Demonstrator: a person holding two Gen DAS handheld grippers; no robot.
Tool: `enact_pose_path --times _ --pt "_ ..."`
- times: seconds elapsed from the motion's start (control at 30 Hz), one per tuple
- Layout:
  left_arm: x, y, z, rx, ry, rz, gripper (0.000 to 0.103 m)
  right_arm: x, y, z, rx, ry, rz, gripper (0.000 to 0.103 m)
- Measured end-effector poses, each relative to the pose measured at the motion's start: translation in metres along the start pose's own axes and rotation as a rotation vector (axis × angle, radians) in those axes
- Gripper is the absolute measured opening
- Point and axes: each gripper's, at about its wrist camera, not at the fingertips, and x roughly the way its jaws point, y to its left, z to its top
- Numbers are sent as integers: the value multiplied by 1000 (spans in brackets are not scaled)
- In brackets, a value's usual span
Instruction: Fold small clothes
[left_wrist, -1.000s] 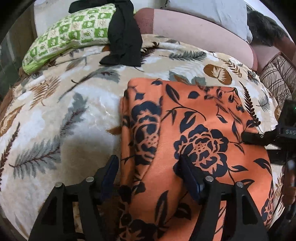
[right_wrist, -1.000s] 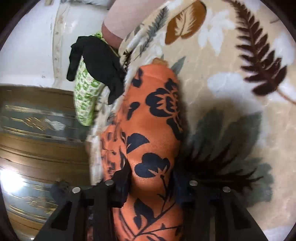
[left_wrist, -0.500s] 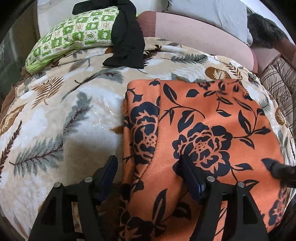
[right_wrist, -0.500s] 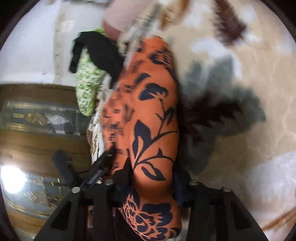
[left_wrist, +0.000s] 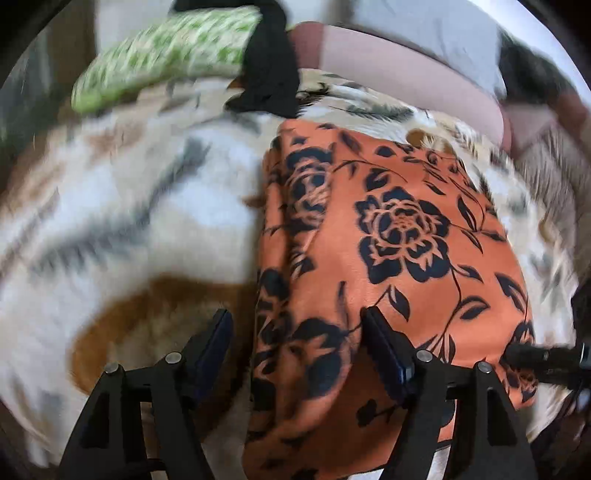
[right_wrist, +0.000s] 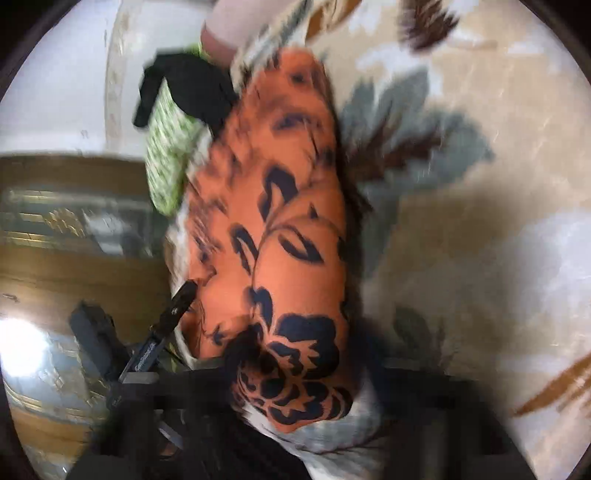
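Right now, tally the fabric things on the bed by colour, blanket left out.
Orange with dark flowers: 1, the folded garment
Black: 1, the black cloth draped over the pillow
Green and white checked: 1, the pillow
Total: 3

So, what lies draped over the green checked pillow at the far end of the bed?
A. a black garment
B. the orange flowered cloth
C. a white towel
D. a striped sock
A: in the left wrist view a black garment hangs over the end of the green checked pillow, while the orange flowered cloth lies apart, nearer on the bedspread.
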Motion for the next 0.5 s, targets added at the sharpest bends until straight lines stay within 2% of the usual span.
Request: enact_pose_path --times 0.1,0.17,0.27,0.33,0.37,0.4,0.43,0.5 --pt "-20 1 8 -39 -26 -40 73 -7 24 -1 -96 -35 -80 41" --pt "-41 5 9 -50 -84 -106 73 -14 30 0 -110 -42 -101 66" --pt "-54 21 -1 -104 -76 -166 73 -38 46 8 -161 -139 -158 67" --pt "-53 30 -7 -138 -48 -197 70 -55 58 7 -211 -183 -140 67" --pt "-50 33 -12 -144 -29 -204 51 -60 68 9 -240 -196 -116 67" --pt "-41 34 -19 -129 9 -182 26 -58 79 14 -261 -198 -102 67" --pt "-33 36 -23 -120 38 -167 23 -53 88 17 -286 -189 -76 66" --pt "-22 43 -30 -156 62 -184 23 -39 96 23 -305 -154 -40 68"
